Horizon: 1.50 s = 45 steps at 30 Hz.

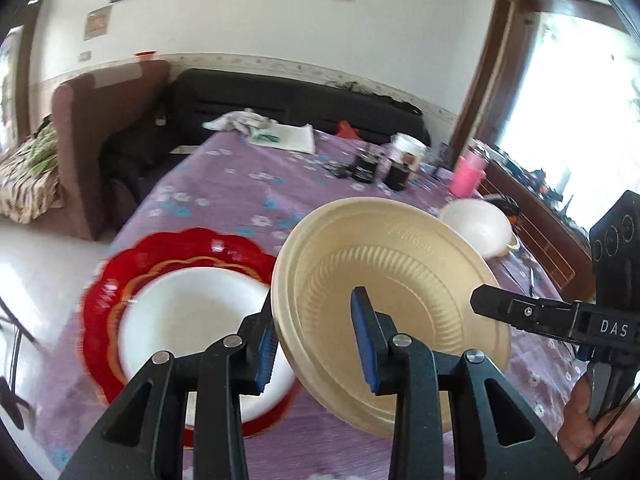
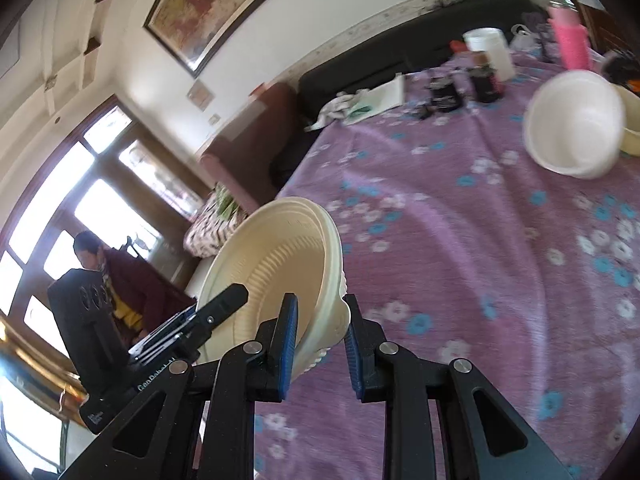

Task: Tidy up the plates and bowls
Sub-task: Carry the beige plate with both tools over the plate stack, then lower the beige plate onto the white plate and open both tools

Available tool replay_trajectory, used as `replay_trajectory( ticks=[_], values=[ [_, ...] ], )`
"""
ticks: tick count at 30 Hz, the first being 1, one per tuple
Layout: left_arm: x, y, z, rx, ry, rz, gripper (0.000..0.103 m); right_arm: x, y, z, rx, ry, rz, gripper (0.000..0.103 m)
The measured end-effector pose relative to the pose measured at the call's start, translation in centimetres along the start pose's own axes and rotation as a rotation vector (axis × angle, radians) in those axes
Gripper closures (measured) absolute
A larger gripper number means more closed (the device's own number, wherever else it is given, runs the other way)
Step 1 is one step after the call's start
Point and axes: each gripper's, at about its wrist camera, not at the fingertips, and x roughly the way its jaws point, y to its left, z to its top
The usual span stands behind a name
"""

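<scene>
A cream ribbed bowl (image 1: 400,280) hangs tilted above the purple tablecloth (image 1: 224,200), between both grippers. My left gripper (image 1: 316,340) straddles its left rim: the outer pad sits by the rim and the inner pad stands off over the bowl's inside. My right gripper (image 2: 320,348) is shut on the opposite wall of that bowl (image 2: 280,264). The right gripper (image 1: 480,304) shows as a black finger at the bowl's right rim. A red scalloped plate (image 1: 104,300) carrying a white dish (image 1: 192,312) lies lower left. A white bowl (image 2: 572,128) lies tipped against another cream bowl (image 2: 630,132).
At the table's far end stand a pink cup (image 1: 466,176), a white tub (image 1: 406,148), dark jars (image 1: 366,168) and folded cloths (image 1: 280,136). A dark sofa (image 1: 280,96) runs behind. A hand (image 1: 580,412) grips the right tool. A person (image 2: 116,276) sits by the window.
</scene>
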Motion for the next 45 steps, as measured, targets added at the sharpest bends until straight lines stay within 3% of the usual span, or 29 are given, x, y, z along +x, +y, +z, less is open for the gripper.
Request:
replay_trajectory(
  ticks=[7, 16, 22, 40, 45],
  values=[
    [-1.6, 4.9, 0.5, -0.081, -0.035, 0.089, 0.071, 4.5, 4.1, 1.2, -0.057, 0.059, 0.051, 0.078],
    [-0.6, 8.5, -0.3, -0.137, -0.004, 0.139, 0.071, 10.1, 4.8, 0.6, -0.021, 0.168, 0.085, 0.078],
    [0.8, 9.6, -1.3, -0.16, 0.034, 0.144, 0.07, 11.5, 4.5, -0.2, -0.017, 0.199, 0.066, 0.078],
    [1.5, 10.8, -1.7, -0.185, 0.048, 0.157, 0.07, 13.5, 4.3, -0.6, -0.022, 0.209, 0.046, 0.076],
    [1.4, 11.0, -1.8, -0.194, 0.044, 0.162, 0.062, 13.4, 4.1, -0.7, -0.02, 0.207, 0.058, 0.074]
  ],
)
